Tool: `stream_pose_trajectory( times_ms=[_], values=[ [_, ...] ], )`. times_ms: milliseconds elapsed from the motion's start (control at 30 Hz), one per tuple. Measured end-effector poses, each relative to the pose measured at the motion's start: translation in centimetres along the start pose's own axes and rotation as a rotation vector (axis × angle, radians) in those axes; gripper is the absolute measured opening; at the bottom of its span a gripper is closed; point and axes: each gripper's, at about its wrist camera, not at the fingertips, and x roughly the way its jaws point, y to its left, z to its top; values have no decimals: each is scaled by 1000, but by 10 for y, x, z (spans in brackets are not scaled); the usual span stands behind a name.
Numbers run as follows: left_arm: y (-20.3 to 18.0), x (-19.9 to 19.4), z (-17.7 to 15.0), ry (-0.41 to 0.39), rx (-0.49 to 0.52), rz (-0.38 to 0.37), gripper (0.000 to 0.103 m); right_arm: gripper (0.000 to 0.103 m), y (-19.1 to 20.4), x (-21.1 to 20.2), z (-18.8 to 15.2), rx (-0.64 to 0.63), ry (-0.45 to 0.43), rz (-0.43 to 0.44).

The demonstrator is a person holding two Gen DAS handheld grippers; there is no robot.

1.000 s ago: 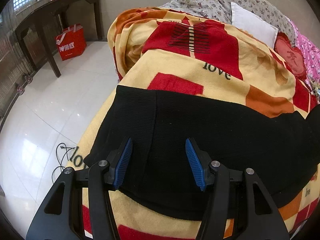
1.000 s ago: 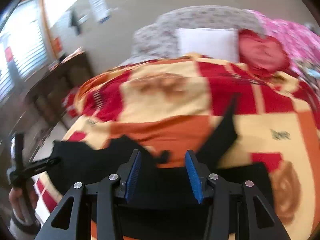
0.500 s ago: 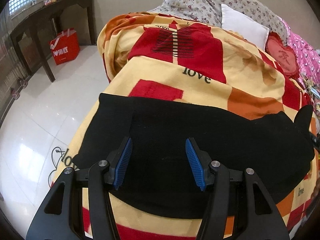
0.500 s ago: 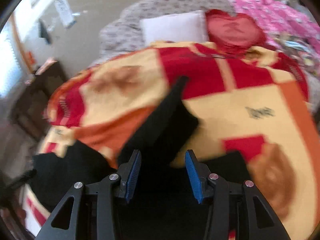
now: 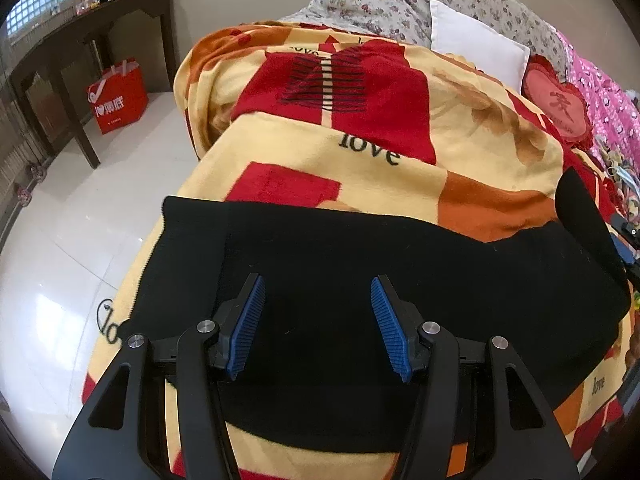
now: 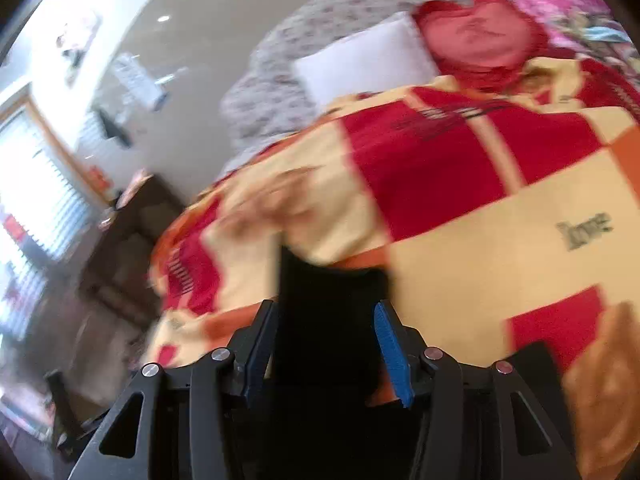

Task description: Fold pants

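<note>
Black pants [image 5: 360, 248] lie spread across a patterned blanket [image 5: 320, 156] on the bed. My left gripper [image 5: 317, 284] hovers open just above the pants, nothing between its blue pads [image 5: 248, 320]. At the right edge of the left wrist view, one end of the pants [image 5: 580, 216] stands lifted off the blanket. In the blurred right wrist view, my right gripper [image 6: 325, 308] has that black cloth [image 6: 332, 280] between its fingers. Its jaws are opening, and the cloth still fills the gap between the pads.
White and floral pillows [image 5: 476, 40] and a red heart cushion [image 5: 558, 108] lie at the head of the bed. Left of the bed are white floor tiles [image 5: 80, 220], a dark wooden table [image 5: 80, 40], a red bag [image 5: 118, 94] and a black cable [image 5: 106, 320].
The right gripper has swung sideways and rolled, carrying the lifted end of the pants inward over the blanket. The left gripper has drawn back slightly and stays open.
</note>
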Motion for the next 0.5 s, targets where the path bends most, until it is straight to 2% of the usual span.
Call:
stream_pose_trajectory(
  times_ms=[100,133,233,367,433,500],
  values=[
    [-3,5,-1,10,6,6,55,49,-3,19,7,-65,31,-165],
    [-3,6,-1,10,10,13,55,48,-3,27,7,-90,52,-180],
    [-5,7,-1,9,14,20,55,48,-1,54,3,-108,123,-138],
    [-6,9,-1,10,14,26,55,49,6,79,3,-166,145,-182],
    [-7,9,-2,9,15,30,55,36,11,84,2,-203,133,-168],
    [-7,10,-2,11,15,31,55,11,14,87,-1,-236,118,-187]
  ],
)
